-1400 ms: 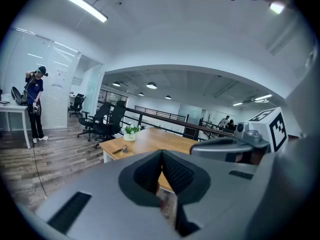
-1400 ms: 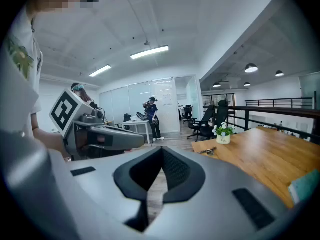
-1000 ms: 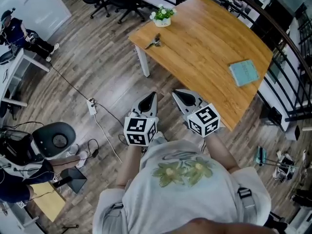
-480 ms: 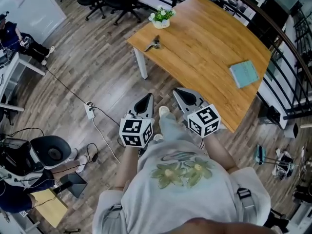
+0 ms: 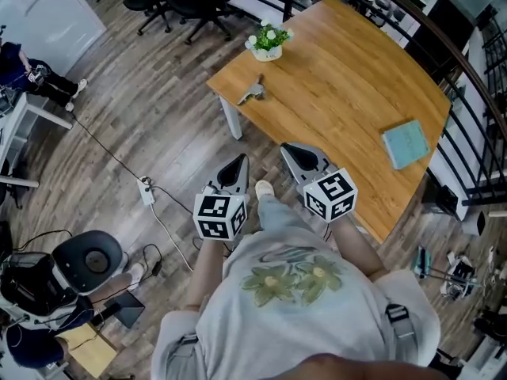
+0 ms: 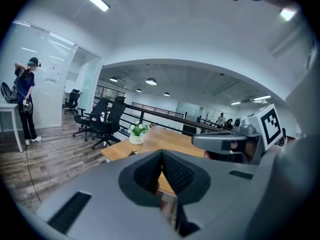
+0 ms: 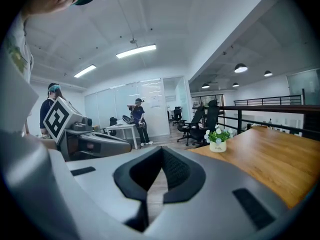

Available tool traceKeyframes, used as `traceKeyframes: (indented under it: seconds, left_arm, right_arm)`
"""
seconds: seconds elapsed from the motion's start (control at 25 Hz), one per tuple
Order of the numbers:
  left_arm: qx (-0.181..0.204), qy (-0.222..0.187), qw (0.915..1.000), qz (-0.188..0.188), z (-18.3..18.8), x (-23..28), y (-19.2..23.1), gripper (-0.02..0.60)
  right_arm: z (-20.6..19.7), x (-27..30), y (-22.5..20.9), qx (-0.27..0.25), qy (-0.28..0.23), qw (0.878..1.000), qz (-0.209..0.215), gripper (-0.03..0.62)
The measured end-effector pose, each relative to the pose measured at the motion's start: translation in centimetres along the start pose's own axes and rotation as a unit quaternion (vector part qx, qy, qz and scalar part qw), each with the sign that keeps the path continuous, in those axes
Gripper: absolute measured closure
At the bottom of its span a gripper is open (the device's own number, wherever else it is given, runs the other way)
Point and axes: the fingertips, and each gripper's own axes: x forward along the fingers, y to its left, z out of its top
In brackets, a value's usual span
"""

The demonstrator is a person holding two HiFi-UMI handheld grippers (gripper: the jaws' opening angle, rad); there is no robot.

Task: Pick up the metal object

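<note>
Both grippers empty. Left gripper (image 5: 237, 166): jaws pressed together, nothing between. Right gripper (image 5: 298, 156): same. Both hang over the floor, well apart from the target.

The small grey metal object (image 5: 252, 92) lies flat on the light wooden table (image 5: 341, 77), near its corner and near the white pot of flowers (image 5: 268, 42).

We judge it rigid, fairly light and smooth, so likely slippery. Its exact shape is too small to tell. We would spread the jaws first, then pinch across its narrow part, low to the tabletop.
</note>
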Motion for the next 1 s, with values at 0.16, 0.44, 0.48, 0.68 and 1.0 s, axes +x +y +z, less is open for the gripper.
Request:
traceKeyframes:
  seconds: [0.16, 0.44, 0.48, 0.68, 1.0]
  left_arm:
    - [0.002, -0.002, 1.0, 0.0, 2.5, 3.9, 2.6, 0.568]
    - [-0.002, -0.011, 0.9998, 0.017, 6.2, 9.8, 6.8, 0.568]
    - [-0.001, -0.011, 0.9998, 0.019, 6.5, 10.6, 7.2, 0.568]
    - [-0.011, -0.011, 0.9995, 0.029, 7.3, 13.8, 8.8, 0.568]
    - [-0.029, -0.007, 0.9984, 0.049, 7.1, 16.6, 11.5, 0.568]
  right_arm:
    - [1.7, 3.8, -3.4, -0.004, 0.004, 1.0, 0.002, 0.586]
    - [5.2, 9.8, -8.7, -0.023, -0.007, 1.0, 0.006, 0.586]
    - [5.5, 10.4, -9.5, -0.025, -0.007, 1.0, 0.006, 0.586]
    - [5.8, 13.3, -12.6, -0.023, 0.003, 1.0, 0.008, 0.586]
    - [4.5, 17.1, -14.3, -0.022, 0.038, 0.998, 0.037, 0.546]
